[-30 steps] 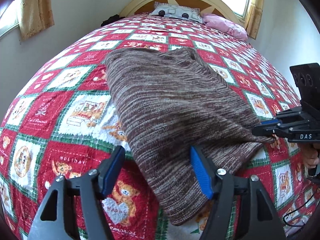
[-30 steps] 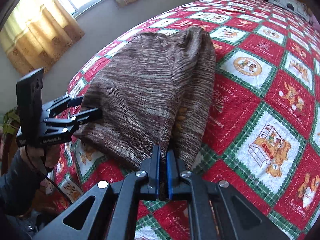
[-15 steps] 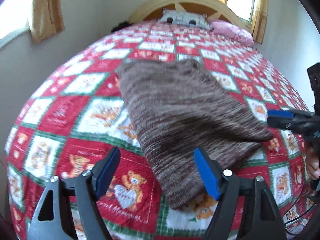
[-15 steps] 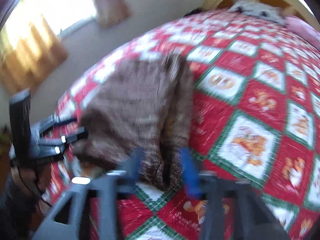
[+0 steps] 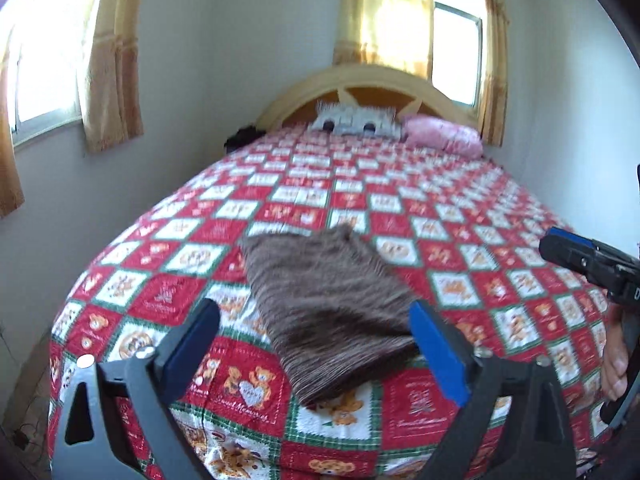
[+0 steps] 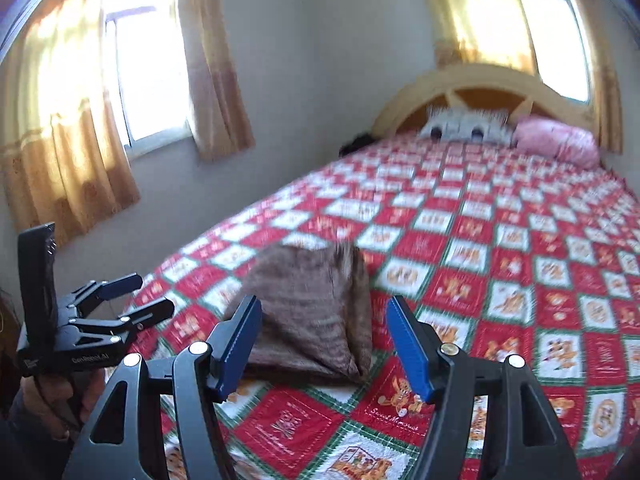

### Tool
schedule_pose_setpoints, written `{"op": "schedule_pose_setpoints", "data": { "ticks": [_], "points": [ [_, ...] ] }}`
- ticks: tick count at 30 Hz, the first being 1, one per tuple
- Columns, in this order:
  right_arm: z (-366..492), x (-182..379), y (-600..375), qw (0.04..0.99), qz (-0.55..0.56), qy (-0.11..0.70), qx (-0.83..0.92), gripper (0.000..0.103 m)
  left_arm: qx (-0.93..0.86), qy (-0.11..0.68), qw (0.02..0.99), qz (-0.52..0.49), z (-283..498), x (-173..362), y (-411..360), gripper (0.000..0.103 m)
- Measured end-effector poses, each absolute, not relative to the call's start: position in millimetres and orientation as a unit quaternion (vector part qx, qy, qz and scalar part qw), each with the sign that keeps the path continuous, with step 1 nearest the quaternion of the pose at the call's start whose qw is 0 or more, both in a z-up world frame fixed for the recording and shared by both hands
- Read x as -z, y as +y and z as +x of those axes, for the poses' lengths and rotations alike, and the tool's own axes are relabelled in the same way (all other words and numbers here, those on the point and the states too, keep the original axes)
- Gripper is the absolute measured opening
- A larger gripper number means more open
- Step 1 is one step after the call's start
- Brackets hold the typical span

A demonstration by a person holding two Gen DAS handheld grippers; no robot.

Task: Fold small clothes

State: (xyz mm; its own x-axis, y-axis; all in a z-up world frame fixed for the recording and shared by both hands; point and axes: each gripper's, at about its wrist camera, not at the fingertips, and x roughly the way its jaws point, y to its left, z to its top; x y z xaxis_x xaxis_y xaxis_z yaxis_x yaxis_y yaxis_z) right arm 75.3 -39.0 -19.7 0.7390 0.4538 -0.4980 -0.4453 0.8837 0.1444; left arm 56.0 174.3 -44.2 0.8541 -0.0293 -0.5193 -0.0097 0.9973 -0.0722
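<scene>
Right tongs (image 6: 322, 344) released brown knit (image 5: 324, 312); both pulled back, empty.

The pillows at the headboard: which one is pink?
The right pillow is pink and plain, lying beside the window-side wall. The other pillow, left of it, is grey-white with dark spots.

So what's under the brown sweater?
The brown sweater lies folded on the red quilt, and the teddy-bear squares show all around it. Whatever sits directly beneath it, or inside its folds, is covered, so that cannot be seen.
</scene>
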Motion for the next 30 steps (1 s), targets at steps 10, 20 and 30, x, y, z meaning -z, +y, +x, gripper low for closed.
{"op": "schedule_pose_setpoints", "data": {
  "ticks": [10, 20, 30],
  "points": [
    [39.4, -15.6, -61.3, 0.947, 0.018, 0.231, -0.22, 0.066, 0.021, 0.22, 0.975, -0.013, 29.0, 13.0, 151.7, 0.1],
    [30.1, -19.7, -61.7, 0.95, 0.014, 0.221, -0.22, 0.067, 0.019, 0.217, 0.976, -0.012, 25.8, 11.1, 146.4, 0.101],
    [28.6, -16.0, -62.4, 0.948, 0.016, 0.224, -0.224, 0.067, 0.02, 0.222, 0.975, -0.012, 23.1, 11.4, 143.8, 0.101]
  ]
}}
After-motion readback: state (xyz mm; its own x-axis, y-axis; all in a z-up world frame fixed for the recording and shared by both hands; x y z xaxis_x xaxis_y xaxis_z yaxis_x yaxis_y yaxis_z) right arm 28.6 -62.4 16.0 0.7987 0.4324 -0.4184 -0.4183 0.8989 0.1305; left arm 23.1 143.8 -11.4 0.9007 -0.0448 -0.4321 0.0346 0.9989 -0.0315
